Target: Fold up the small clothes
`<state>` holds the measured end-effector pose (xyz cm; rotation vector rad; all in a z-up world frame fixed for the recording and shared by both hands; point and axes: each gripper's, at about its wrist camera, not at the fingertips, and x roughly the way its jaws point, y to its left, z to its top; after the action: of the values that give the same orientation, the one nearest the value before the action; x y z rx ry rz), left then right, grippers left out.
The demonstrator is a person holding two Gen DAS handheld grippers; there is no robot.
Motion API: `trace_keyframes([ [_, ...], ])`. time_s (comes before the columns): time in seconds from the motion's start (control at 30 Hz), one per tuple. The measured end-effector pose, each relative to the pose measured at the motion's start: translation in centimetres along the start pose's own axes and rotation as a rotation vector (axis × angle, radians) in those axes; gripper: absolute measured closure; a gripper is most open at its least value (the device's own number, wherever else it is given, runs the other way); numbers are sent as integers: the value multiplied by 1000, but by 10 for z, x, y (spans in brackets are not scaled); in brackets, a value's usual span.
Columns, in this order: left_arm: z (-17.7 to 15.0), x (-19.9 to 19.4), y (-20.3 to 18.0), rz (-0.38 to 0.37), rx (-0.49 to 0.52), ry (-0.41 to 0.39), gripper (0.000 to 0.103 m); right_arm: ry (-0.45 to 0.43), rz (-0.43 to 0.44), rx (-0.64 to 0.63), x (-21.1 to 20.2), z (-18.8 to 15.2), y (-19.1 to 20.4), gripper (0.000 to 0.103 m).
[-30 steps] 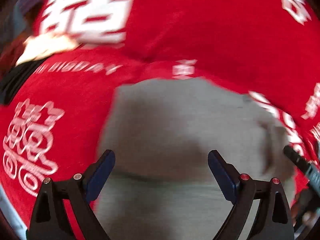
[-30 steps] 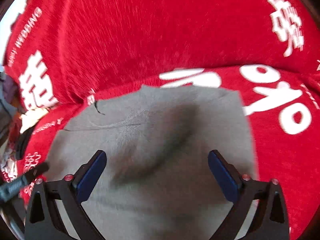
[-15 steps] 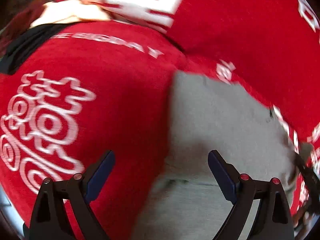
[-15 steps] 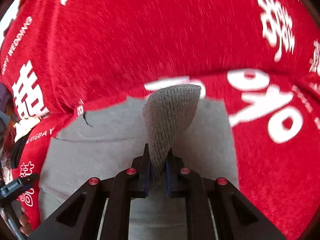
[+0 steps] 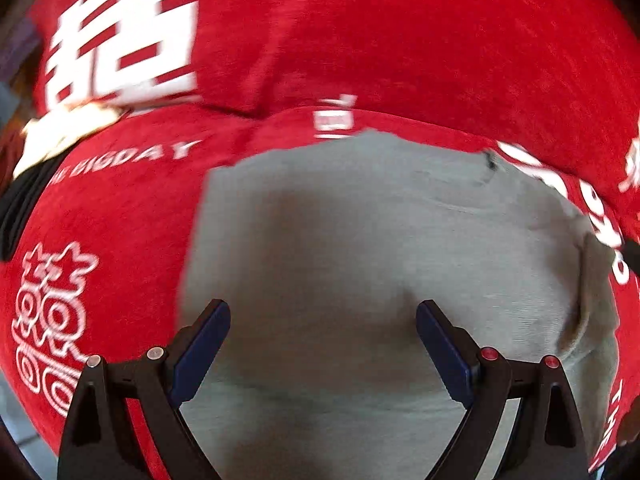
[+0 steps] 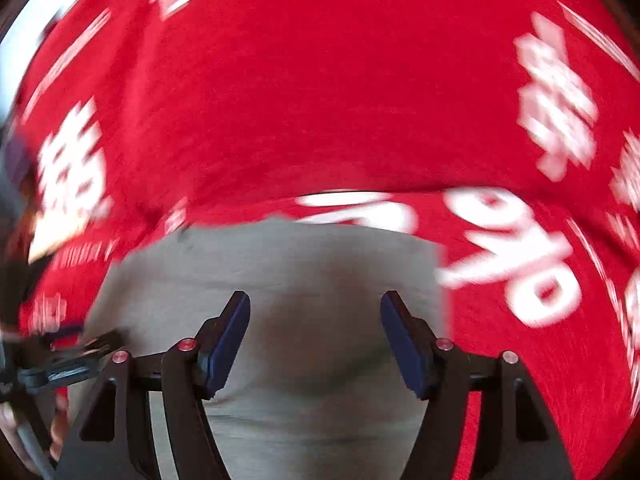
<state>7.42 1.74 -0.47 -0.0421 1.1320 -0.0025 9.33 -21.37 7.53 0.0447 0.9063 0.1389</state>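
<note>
Left wrist view: the left gripper hangs over the grey cloth with its jaws spread wide and nothing between them. The cloth lies flat on a red blanket printed with white characters. In the right wrist view the right gripper is opening above the same cloth, its pads clear of the fabric.

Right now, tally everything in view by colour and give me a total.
Grey: 1, the folded garment lying on the cloth.
Red: 1, the cloth with white print spread under it.
Black with blue pads: 2, the left gripper with nothing between its pads, and the right gripper, its pads opening with nothing between them.
Total: 4
</note>
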Motion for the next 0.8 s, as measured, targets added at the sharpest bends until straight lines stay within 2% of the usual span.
trace_keyframes([
  [0.07,-3,11,-13,22,41,32,9,66,23,-93,19,4,23,31],
  [0.13,-10,7,-8,13,32,14,8,153,-14,-174,44,-2,35,31],
  [0.2,-14,4,1,-5,23,26,8,241,-81,-224,60,-16,27,31],
  [0.27,-21,-2,15,-18,19,26,8,218,-33,-170,43,-25,0,31],
  [0.33,-29,-7,26,-22,33,19,8,220,-30,-130,20,-35,-26,30],
  [0.37,-35,-13,34,-25,44,8,8,216,-52,-130,10,-39,-35,30],
  [0.47,-39,-21,37,-14,54,-4,8,215,-208,-161,-16,-58,-56,29],
  [0.5,-39,-24,36,-5,59,-15,8,204,-214,-148,-24,-61,-61,29],
  [0.67,-28,-25,13,-21,60,-39,8,155,-133,-89,-21,-45,-40,28],
  [0.73,-27,-11,5,9,61,3,8,157,-91,-100,-8,-42,-18,27],
  [0.77,-27,-5,5,18,58,21,8,166,-86,-115,1,-41,-10,27],
  [0.8,-30,-3,11,6,39,5,2,185,-103,-141,13,-43,-2,27],
])
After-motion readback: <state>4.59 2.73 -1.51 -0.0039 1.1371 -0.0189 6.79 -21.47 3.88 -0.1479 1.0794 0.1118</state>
